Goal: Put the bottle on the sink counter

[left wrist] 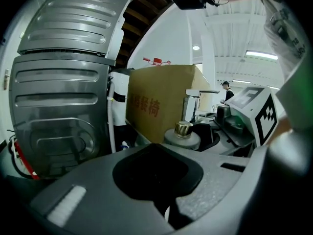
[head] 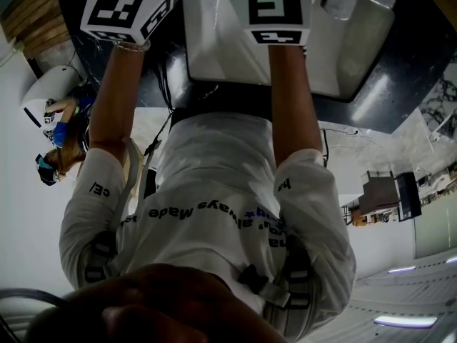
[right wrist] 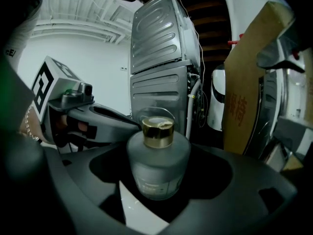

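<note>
Black glossy sink counter [head: 407, 63] with white rectangular basin [head: 214, 41] fills top of head view. Both forearms stretched forward, side by side, left gripper [head: 127, 9] and right gripper [head: 278, 9] at counter (bottle not visible here).

Left gripper view: jaws closed together, nothing between; likely kept clear as spare.

Right gripper view: jaws clamped round body of frosted grey glass bottle with gold cap [right wrist: 157, 168], cap up, apparently not yet set down. Body grip probably keeps base free for placing.
</note>
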The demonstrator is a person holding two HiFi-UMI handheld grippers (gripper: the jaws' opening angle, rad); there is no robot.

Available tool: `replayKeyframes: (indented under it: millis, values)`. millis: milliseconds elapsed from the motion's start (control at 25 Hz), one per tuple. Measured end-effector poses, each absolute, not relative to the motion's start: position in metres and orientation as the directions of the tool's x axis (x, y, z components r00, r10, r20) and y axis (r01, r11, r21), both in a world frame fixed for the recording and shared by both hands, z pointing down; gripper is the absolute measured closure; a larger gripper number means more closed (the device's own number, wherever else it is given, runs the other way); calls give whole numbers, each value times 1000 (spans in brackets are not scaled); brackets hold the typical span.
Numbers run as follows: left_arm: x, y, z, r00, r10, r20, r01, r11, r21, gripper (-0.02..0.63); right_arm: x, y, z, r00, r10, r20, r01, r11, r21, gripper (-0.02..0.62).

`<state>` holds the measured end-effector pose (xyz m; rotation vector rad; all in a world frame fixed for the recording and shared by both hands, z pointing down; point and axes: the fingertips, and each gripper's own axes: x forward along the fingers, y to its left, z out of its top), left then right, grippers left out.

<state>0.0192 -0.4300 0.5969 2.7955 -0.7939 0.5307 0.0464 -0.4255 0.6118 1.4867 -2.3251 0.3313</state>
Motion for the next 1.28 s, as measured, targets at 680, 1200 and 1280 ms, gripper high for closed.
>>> replayKeyframes:
  millis: [680, 1200, 1280]
  values:
    - [-16, -336, 484, 767, -584, 266, -632, -759, 156, 603, 40, -336, 490, -419, -849, 323, -899, 437, -17, 255]
    - [3, -241, 350, 822, -555, 132, -570, -805, 165, 603, 43, -238, 341, -542, -810, 224, -833, 553, -15, 431]
    - [5, -227, 331, 833, -542, 111, -553, -817, 162, 603, 42, -222, 321, -554, -804, 215, -824, 566, -7, 454]
